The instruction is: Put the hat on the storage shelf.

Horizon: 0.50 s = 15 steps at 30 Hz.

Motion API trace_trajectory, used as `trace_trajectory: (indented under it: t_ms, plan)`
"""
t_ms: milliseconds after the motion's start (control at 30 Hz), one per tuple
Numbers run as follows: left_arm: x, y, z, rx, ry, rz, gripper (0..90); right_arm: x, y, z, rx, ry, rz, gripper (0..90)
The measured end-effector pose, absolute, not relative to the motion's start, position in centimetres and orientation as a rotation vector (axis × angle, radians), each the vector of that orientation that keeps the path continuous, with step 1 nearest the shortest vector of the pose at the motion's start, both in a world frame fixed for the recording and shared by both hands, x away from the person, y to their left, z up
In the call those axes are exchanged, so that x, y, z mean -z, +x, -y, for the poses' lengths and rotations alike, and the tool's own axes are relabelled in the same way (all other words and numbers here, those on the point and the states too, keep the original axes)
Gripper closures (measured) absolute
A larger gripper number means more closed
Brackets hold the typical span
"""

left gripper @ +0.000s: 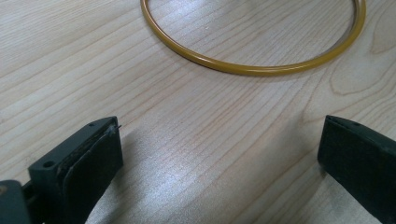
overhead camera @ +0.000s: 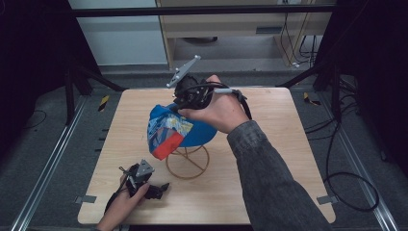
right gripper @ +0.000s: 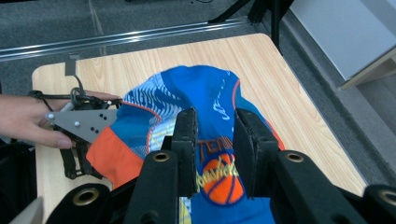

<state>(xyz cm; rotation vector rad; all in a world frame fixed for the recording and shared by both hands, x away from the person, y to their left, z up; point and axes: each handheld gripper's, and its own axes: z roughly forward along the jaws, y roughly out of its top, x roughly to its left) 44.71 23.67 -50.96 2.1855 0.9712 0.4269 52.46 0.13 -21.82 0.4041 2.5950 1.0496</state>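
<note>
My right gripper [overhead camera: 185,103] hangs over the one blue cap [overhead camera: 180,130], jaws narrow with a small gap and fabric showing between them; I cannot tell whether they pinch it. The cap sits on one gold wire stand [overhead camera: 187,162] near the worktop's [overhead camera: 269,183] middle. My left gripper [overhead camera: 161,188] rests by the near edge, jaws wide and holding nothing, with bare wood to its right and along the right edge.

One blue cap [overhead camera: 192,130], one yellow wire stand [overhead camera: 188,162], one wooden table [overhead camera: 269,183], two handheld grippers, left gripper [overhead camera: 161,188], right gripper [overhead camera: 180,103], two hands in view.
</note>
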Motion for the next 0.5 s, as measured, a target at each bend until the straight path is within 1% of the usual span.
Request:
trace_trajectory:
  t_ms: [367,500]
  plan:
    - [51.0,44.7,-23.7,-0.427,2.185,-0.971,0.0,21.7,52.1,1.4,-1.071,0.433,-2.566,70.0]
    - [51.0,44.7,-23.7,-0.427,2.185,-0.971,0.0,21.8,52.0,1.8,-1.085,0.444,-2.556,68.0]
